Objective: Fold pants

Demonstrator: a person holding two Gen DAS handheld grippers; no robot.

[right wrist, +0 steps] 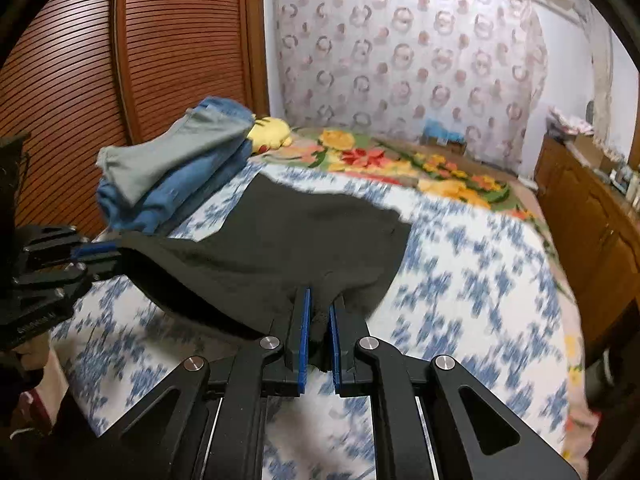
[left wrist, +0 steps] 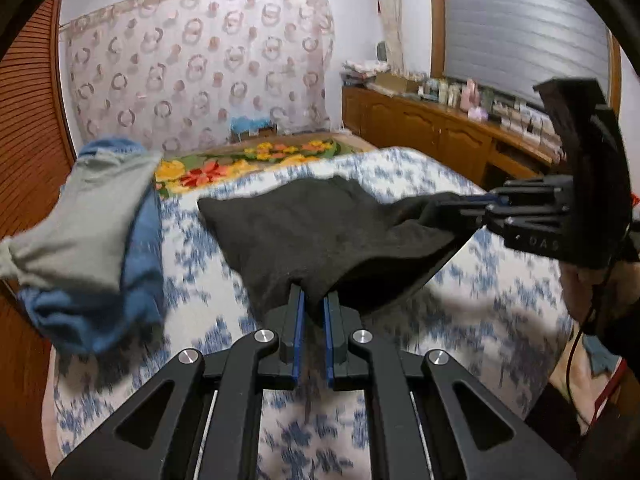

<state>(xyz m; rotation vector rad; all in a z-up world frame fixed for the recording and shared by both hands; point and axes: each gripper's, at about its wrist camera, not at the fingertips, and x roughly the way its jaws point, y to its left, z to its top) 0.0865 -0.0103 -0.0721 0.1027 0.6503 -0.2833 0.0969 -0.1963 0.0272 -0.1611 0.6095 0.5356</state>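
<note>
Pants (black) hang over bed, clamped by left gripper and right gripper.

Left gripper: lower centre of the left wrist view, fingers pointing up-frame, blue-lined jaws nearly together with dark cloth pinched between them. It also appears at the left edge of the right wrist view, pointing right.

Right gripper: lower centre of its own view, jaws likewise clamped on cloth. In the left wrist view it enters from the right edge, pointing left.
</note>
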